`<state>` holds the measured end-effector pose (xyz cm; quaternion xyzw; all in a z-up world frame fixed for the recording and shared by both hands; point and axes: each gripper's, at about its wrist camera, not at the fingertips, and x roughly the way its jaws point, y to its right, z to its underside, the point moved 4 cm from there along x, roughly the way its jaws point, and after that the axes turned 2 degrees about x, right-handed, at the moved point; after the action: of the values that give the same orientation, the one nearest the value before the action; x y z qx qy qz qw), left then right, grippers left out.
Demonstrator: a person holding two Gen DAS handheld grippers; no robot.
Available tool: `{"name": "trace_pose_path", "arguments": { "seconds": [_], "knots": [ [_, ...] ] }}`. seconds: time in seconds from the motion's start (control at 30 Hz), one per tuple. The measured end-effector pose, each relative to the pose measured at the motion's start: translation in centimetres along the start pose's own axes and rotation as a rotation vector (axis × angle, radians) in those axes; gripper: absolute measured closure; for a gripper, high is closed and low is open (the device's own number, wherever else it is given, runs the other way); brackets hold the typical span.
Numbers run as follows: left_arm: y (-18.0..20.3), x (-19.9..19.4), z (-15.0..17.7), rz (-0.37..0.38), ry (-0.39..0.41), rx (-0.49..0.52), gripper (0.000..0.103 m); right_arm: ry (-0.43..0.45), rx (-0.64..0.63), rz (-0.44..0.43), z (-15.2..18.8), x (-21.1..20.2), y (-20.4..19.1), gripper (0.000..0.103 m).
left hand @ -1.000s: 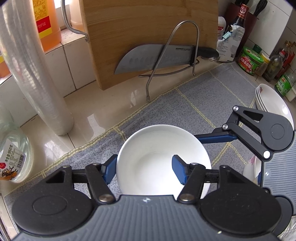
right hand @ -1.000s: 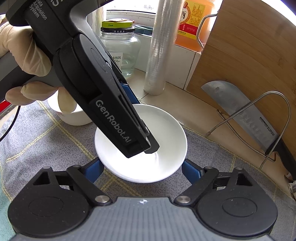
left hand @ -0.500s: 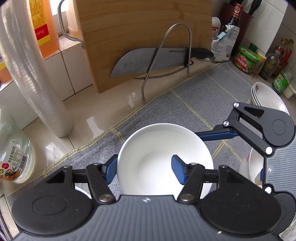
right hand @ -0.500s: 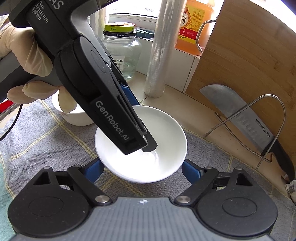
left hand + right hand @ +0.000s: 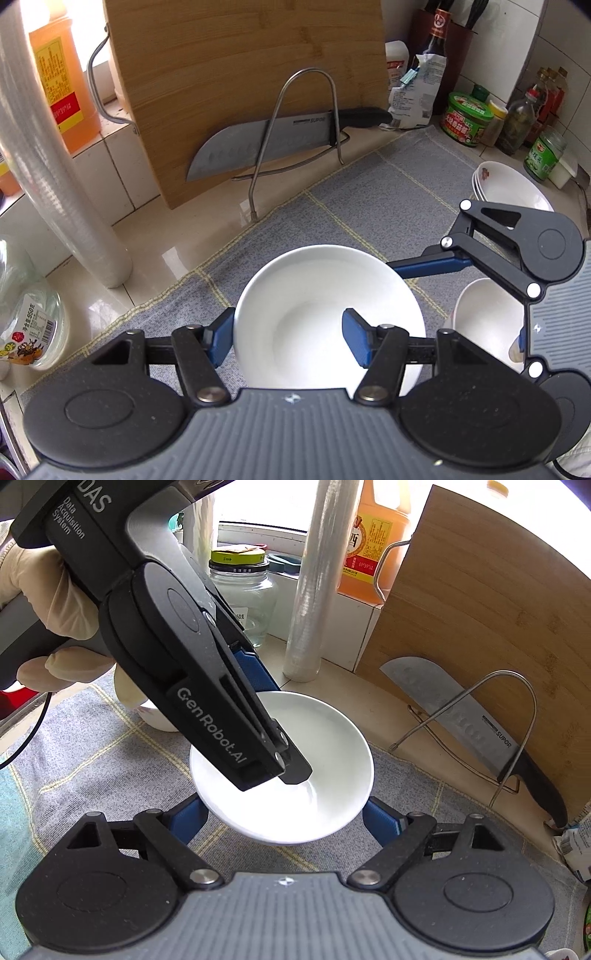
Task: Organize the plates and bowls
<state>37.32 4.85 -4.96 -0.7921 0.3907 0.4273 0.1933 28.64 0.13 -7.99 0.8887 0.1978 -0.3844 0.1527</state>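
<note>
My left gripper (image 5: 288,338) pinches the shallow white ceramic bowl's (image 5: 314,306) rim for carrying; my right gripper (image 5: 284,818), spread wide, flanks it.

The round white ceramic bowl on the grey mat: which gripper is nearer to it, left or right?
Left. The left gripper straddles the rim of the round white ceramic bowl, one finger inside, one outside. The right gripper waits open beside it, fingers apart from the bowl.

There are two tongs (image 5: 288,338) (image 5: 282,818), three separate white bowls (image 5: 317,317) (image 5: 487,321) (image 5: 157,718), one stack of bowls (image 5: 509,188), one knife (image 5: 266,142), one cutting board (image 5: 251,66).
</note>
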Motion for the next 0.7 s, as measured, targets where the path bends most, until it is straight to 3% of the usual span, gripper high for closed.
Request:
{"name": "trace_pose_path", "arguments": {
  "seconds": [0.7],
  "knots": [
    [7.7,-1.7,-0.5,0.019,0.027,0.091,0.043,0.028,0.058,0.064,4.1,-6.2,0.8,0.010]
  ]
}}
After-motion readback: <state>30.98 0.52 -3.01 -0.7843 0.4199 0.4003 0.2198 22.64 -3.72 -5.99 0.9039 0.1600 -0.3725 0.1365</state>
